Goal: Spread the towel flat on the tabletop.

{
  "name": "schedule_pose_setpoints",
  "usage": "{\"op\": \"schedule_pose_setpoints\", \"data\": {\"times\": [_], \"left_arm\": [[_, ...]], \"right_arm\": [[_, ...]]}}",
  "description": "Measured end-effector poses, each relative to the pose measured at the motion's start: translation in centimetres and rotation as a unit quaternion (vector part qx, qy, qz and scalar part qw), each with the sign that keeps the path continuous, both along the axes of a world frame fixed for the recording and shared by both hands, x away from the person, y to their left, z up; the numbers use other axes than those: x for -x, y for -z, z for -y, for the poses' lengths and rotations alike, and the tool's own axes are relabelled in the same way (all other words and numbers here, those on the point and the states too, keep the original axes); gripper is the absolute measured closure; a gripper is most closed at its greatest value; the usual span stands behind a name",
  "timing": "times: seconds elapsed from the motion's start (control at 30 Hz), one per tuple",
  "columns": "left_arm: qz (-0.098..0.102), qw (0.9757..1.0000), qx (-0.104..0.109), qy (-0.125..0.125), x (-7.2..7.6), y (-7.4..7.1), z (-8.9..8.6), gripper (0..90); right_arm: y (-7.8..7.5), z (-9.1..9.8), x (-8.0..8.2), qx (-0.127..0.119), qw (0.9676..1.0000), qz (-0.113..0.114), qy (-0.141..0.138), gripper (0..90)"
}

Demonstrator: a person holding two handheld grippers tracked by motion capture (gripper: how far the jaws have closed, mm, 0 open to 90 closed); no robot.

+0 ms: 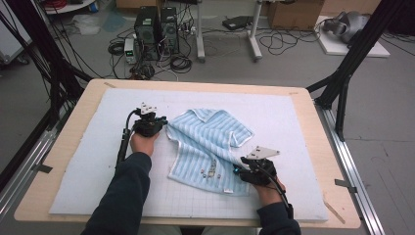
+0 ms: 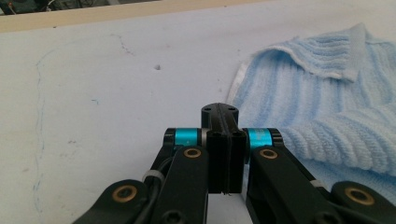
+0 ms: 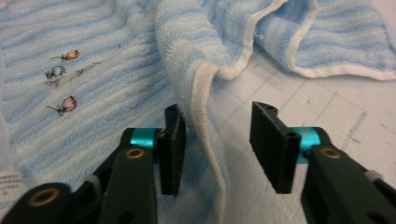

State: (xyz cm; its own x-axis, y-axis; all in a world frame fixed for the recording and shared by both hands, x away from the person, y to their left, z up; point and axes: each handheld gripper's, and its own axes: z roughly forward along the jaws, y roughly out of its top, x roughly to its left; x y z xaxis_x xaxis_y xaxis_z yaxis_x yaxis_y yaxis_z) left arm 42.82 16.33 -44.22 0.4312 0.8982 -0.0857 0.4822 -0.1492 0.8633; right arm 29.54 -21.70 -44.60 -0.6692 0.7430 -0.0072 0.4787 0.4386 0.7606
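Two grippers: one in each hand, both low over the pale blue mat (image 1: 98,161) that covers the desk (image 1: 323,147).
Cloth: light blue striped towel (image 1: 208,147) with a white hem, lying rumpled near the middle of the mat; one corner folded over at the far side, a small embroidered motif and a label near the near edge.
Left gripper (image 1: 159,122): at the towel's left edge in the high view, just beside the hem.
Left fingers (image 2: 224,140): pressed flat together, no gap, nothing between them; bare mat under and ahead of the tips.
Towel vs left fingers: in the left gripper view the towel (image 2: 327,116) lies to the right of the closed tips, its ribbed fold close beside the right finger; contact cannot be told.
Right gripper (image 1: 238,171): at the towel's near right edge in the high view.
Right fingers (image 3: 173,149): parted by a moderate gap, not clamped on anything.
Towel vs right fingers: in the right gripper view a raised fold of the towel (image 3: 116,84) with its white hem runs down into the gap, hard against the inner face of the left finger; the right finger stands clear of it over bare mat.
Grip: neither gripper has hold of the towel.
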Motion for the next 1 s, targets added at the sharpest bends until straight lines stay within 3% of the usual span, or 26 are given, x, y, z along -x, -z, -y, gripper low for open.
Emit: {"op": "schedule_pose_setpoints", "data": {"times": [0.1, 0.17, 0.23, 0.33, 0.37, 0.5, 0.63, 0.7, 0.8, 0.9, 1.0], "left_arm": [[-0.002, 1.0000, 0.002, 0.000, 0.2, 0.1, -0.1, 88.9], [-0.014, 0.9998, 0.015, 0.004, 0.3, 0.2, -0.3, 75.5], [-0.004, 0.9996, 0.028, 0.006, 0.8, 0.1, -0.6, 66.0], [-0.005, 0.9987, 0.049, 0.017, 1.5, 0.1, -1.0, 51.8], [-0.007, 0.9983, 0.051, 0.026, 1.7, 0.1, -1.2, 50.7], [-0.028, 0.9964, 0.053, 0.060, 2.9, -0.3, -1.4, 46.1], [-0.010, 0.9944, 0.042, 0.096, 5.2, -0.7, -0.9, 45.7], [-0.013, 0.9927, 0.033, 0.115, 6.1, -1.1, -0.4, 45.2], [0.004, 0.9904, 0.046, 0.130, 7.5, -1.5, 0.0, 46.7], [-0.004, 0.9876, 0.046, 0.150, 8.7, -1.5, 0.4, 46.5], [0.002, 0.9860, 0.055, 0.157, 9.6, -1.3, 0.7, 46.2]], "right_arm": [[0.1, -0.2, -0.4, -0.001, 1.0000, -0.006, -0.006, 74.9], [0.2, -0.2, -0.6, 0.004, 0.9999, -0.008, -0.008, 82.7], [0.1, -0.2, -0.9, 0.011, 0.9999, -0.003, -0.002, 84.9], [0.1, 0.2, -1.4, 0.015, 0.9996, 0.001, 0.023, 85.1], [0.1, 0.3, -1.6, 0.017, 0.9993, 0.004, 0.034, 85.0], [0.2, 0.7, -2.3, 0.012, 0.9972, 0.003, 0.074, 75.7], [0.0, 1.0, -2.0, 0.005, 0.9965, 0.007, 0.083, 62.9], [-0.2, 1.2, -1.7, -0.003, 0.9961, 0.013, 0.087, 59.6], [-0.6, 1.5, -1.2, -0.014, 0.9953, 0.021, 0.093, 54.7], [-1.0, 1.9, -0.4, -0.019, 0.9950, 0.031, 0.093, 51.4], [-1.2, 2.1, 0.3, -0.024, 0.9950, 0.032, 0.092, 48.6]]}}
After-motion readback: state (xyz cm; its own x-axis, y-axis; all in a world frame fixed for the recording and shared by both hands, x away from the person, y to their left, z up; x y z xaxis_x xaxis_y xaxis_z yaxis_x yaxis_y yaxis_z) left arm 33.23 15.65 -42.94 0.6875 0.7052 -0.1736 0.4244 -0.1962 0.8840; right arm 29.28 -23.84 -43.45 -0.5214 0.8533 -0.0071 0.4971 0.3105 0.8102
